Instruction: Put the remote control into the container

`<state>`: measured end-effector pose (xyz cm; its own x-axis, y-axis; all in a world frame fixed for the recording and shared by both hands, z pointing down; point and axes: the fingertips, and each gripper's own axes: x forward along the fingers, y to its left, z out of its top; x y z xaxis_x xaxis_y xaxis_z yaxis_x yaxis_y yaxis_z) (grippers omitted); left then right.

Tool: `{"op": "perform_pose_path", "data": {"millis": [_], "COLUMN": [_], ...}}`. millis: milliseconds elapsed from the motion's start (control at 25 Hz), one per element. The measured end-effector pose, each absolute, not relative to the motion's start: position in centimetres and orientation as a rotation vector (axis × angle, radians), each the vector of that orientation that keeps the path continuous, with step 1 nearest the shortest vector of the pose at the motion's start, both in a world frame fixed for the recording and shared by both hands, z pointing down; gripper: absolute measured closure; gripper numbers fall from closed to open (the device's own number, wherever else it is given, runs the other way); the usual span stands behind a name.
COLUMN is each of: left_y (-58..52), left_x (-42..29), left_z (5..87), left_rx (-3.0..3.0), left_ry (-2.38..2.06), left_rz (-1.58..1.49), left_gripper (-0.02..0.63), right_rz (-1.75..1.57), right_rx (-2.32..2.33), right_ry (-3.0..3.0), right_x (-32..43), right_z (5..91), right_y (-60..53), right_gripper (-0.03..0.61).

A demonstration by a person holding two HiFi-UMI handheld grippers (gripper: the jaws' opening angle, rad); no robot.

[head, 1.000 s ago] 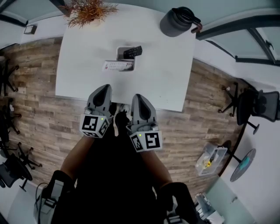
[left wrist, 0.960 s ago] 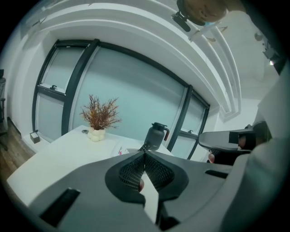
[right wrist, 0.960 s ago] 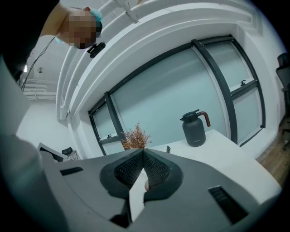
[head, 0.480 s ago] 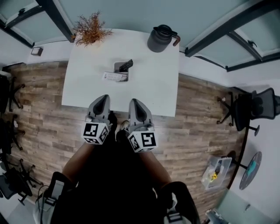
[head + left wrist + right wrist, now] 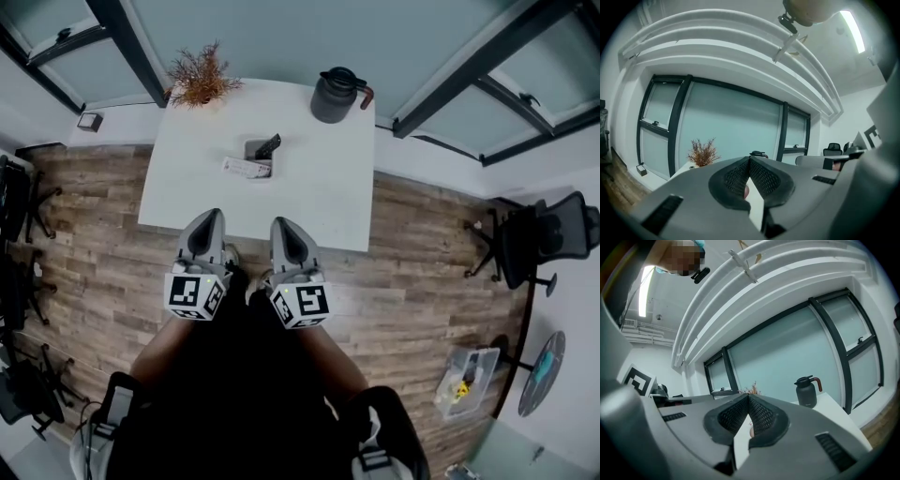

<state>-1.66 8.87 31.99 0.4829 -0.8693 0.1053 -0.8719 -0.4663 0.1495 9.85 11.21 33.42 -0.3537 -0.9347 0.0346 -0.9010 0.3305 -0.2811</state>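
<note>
Holding left gripper and right gripper side by side, jaws of both pressed together on nothing, at the near edge of the white table. Facing the black remote control leaning tilted in the container mid-table, with a white remote lying against its front.

Both grippers held out ahead of me, side by side, tips forward, roughly level. My left gripper: jaws pressed together, nothing between. My right gripper: jaws together, empty. My left forearm and right forearm angle inward.
</note>
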Motion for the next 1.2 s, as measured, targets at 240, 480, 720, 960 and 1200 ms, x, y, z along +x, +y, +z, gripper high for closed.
{"op": "perform_pose_path", "data": {"millis": [240,480,720,960,1200], "left_y": [9.3,9.2,8.8,9.8,10.8], "left_x": [-2.5,-3.5,-4.4,-4.6,-4.5], "left_z": [29.8,28.3,28.0,28.5,28.8], "left_rx": [2.568,2.622,2.662,2.691,2.702], "left_ry": [-1.493,-1.432,-1.359,-1.278,-1.235], "left_rz": [0.012,-0.035,-0.04,-0.035,-0.046], "left_gripper": [0.604,0.604,0.604,0.604,0.604], "right_rz": [-0.333,-0.282,-0.265,-0.273,-0.27], "right_rx": [-1.722,-1.76,-1.805,-1.848,-1.886], "right_ry": [2.452,2.433,2.407,2.374,2.386], "right_x": [9.5,8.0,6.6,6.1,5.4], "right_z": [32.3,30.6,30.3,30.9,31.4], "right_y": [11.7,11.5,11.2,11.8,13.0], "right_gripper": [0.574,0.574,0.574,0.574,0.574]}}
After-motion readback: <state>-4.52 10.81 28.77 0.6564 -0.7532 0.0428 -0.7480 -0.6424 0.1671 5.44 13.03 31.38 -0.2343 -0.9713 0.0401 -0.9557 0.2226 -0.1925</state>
